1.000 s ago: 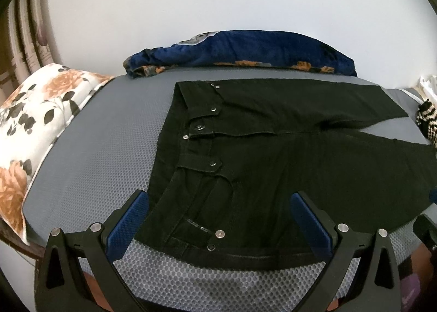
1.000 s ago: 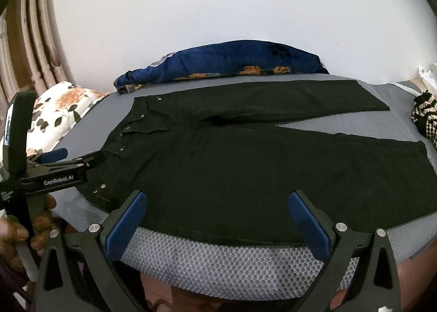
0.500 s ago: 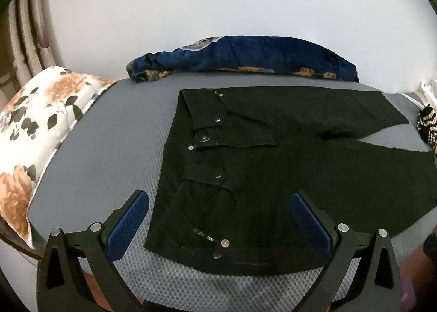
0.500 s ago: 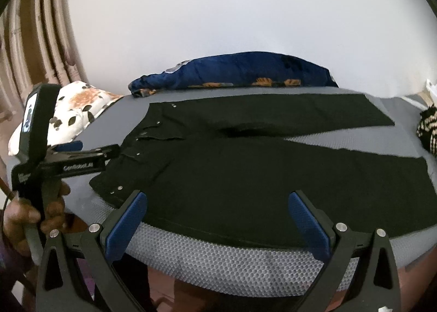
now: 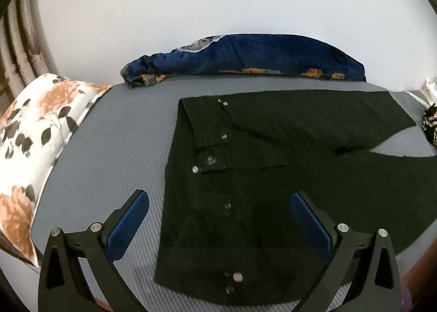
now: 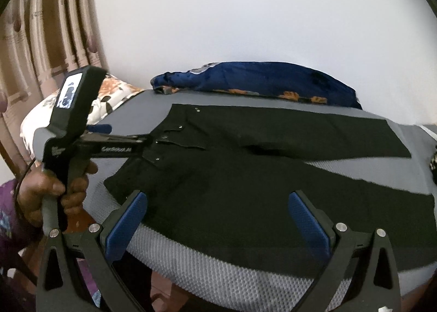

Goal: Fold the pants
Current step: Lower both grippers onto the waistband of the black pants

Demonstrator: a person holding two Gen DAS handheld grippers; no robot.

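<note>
Both cameras have risen and pulled back since half a second ago, so more grey mattress [image 5: 114, 148] shows around the black pants [image 5: 286, 175], which have not shifted on it. In the right wrist view the left gripper [image 6: 128, 145] has come in over the waistband, where before it hung off the near corner.

Largest first: the mattress fills the lower half of both views, with bare grey cover open at 9 o'clock of the pants, between the waistband and the floral pillow [image 5: 35, 137]. The pants lie flat, waist toward 9 o'clock, legs spread in a V toward 3 o'clock; their near hem runs just inside the mattress's front edge. A blue quilt [image 5: 245, 58] lies along the wall at 12 o'clock, apart from the far leg.

The left gripper's fingers stand wide apart and hold nothing. The right gripper [image 6: 215, 216] is likewise spread wide, hovering at the front edge, empty. A hand [image 6: 52, 191] grips the left handle.
</note>
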